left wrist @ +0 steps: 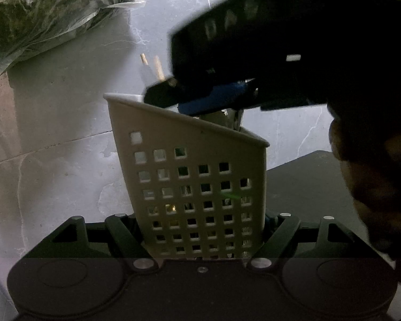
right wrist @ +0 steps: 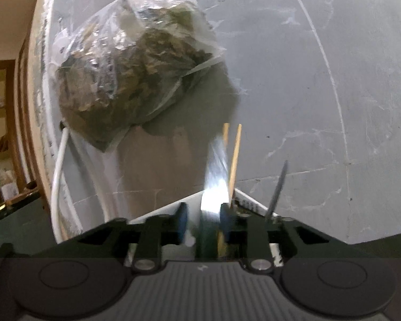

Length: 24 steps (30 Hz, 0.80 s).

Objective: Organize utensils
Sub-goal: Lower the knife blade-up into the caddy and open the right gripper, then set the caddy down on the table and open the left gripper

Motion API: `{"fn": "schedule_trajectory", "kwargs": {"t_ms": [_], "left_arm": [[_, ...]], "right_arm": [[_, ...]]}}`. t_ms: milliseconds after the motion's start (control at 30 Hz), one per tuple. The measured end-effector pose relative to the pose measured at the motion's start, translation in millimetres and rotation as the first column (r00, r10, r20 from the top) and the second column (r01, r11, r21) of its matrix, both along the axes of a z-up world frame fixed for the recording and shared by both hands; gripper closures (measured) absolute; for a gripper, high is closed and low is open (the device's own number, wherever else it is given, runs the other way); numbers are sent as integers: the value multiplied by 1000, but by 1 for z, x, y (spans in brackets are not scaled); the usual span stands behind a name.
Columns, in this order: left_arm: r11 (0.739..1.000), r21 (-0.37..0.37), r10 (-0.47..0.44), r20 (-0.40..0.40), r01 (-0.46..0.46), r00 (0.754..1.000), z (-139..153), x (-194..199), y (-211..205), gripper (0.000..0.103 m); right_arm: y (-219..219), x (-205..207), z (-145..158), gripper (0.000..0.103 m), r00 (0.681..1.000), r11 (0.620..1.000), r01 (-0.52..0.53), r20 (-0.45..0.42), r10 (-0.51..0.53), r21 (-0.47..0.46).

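Utensil caddy (left wrist: 197, 187), white plastic w/ square-hole grid, stands tilted on grey marble counter (left wrist: 53, 139), clamped low down between the left gripper (left wrist: 200, 236) fingers. Inside: two wooden chopsticks (right wrist: 235, 157) poking up, a shiny metal utensil (right wrist: 215, 184) and a thin grey utensil (right wrist: 278, 187) at the far right corner; lower contents only dim shapes thru the holes. Right gripper (right wrist: 203, 220) sits over caddy rim, blue pads apart, metal utensil between them – left pad clear of it, right pad just beside, contact can't tell. Clear plastic bag (right wrist: 136, 75) of dark leafy stuff lies on counter behind.
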<state>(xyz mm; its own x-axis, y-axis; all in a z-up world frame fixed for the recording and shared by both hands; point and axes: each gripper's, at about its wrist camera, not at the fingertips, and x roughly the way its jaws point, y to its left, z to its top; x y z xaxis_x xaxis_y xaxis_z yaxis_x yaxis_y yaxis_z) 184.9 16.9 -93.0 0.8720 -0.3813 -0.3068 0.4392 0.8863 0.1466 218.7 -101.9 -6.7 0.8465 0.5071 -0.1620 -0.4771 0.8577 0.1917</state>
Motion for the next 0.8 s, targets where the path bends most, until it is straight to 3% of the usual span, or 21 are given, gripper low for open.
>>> {"fn": "schedule_trajectory", "kwargs": {"t_ms": [67,167,267,300,433,500,667,800], "left_arm": [[1000,4,0,-6,0,1000,1,0,-1,24],[1000,-6,1,-21,-1,1000,1,-1,0,24],[1000,-9,-3,-31,2,1000,2,-3,0,22],[1000,-10,-3,-31,3,1000,2,-4,0,19],[1000,-15,9,-22,-9,1000,3,-11,1,12],[999,-23,25,-17,-25,1000,4,-16,1,2],[996,-37,79,-19,-79,997,10,-39,0,1],[988,-39,146,-17,-147,989,22,-81,-2,1]], "right_arm": [[3,-7,5,48,1000,999,-2,18,3,-38],[3,-16,14,43,1000,998,7,28,-5,-61],[-2,-30,26,29,998,997,41,52,-37,-73],[-4,-35,31,22,997,995,58,60,-53,-80],[-16,-56,44,12,992,989,111,73,-104,-98],[-23,-67,48,3,987,984,148,71,-141,-95],[-47,-101,51,0,977,975,214,34,-212,-64],[-67,-137,46,0,971,969,239,-17,-240,-63]]}}
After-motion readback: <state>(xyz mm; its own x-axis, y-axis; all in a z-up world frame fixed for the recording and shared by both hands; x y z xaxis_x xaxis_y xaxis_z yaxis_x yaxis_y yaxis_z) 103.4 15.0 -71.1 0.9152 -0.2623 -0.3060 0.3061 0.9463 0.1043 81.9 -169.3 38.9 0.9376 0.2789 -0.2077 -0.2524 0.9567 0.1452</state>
